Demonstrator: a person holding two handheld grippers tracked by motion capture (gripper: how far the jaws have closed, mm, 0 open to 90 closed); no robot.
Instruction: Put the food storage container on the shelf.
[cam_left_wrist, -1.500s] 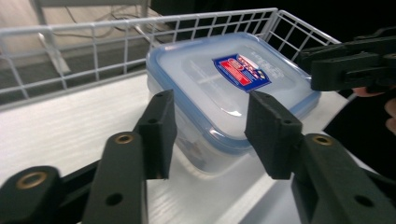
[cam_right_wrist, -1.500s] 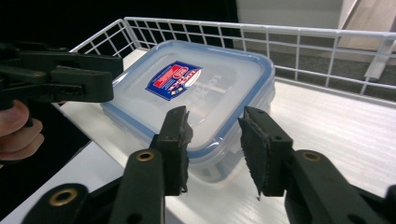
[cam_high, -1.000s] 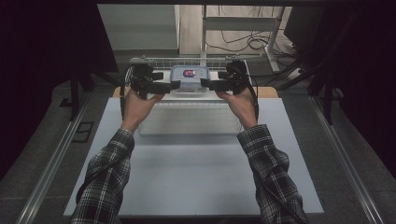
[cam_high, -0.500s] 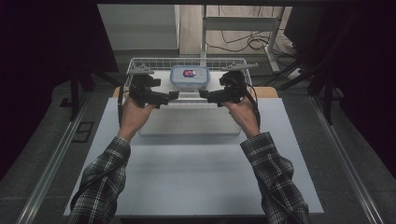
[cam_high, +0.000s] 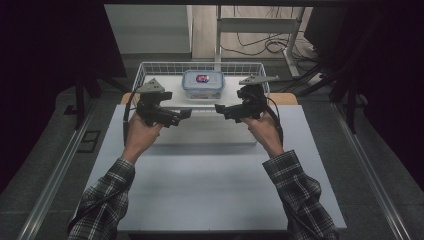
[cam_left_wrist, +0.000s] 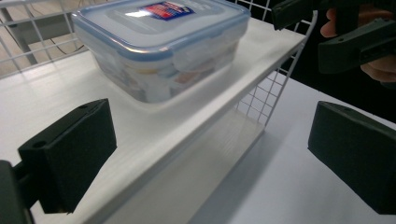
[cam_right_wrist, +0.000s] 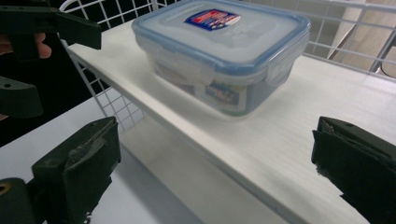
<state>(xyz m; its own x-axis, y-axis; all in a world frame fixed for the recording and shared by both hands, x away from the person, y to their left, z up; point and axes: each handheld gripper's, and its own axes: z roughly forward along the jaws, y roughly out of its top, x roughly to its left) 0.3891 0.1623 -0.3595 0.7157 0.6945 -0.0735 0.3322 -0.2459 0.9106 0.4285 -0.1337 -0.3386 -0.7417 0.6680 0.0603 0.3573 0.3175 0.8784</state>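
In the high view, the lidded container (cam_high: 202, 84) is seen on the white shelf (cam_high: 170, 86) inside the wire basket (cam_high: 150, 67), beyond and between the left gripper (cam_high: 186, 114) and right gripper (cam_high: 219, 107), equally near to the 2. In the left gripper view, the jaws are spread, the container (cam_left_wrist: 163, 44) ahead. In the right gripper view, likewise spread and empty.

Lighting, as I read it: high view dim, dark at both sides, table (cam_high: 210, 185) evenly lit. Gripper views bright; glare on box lid (cam_left_wrist: 140, 14) (overhead source); near jaws soft, box walls slightly blurred.
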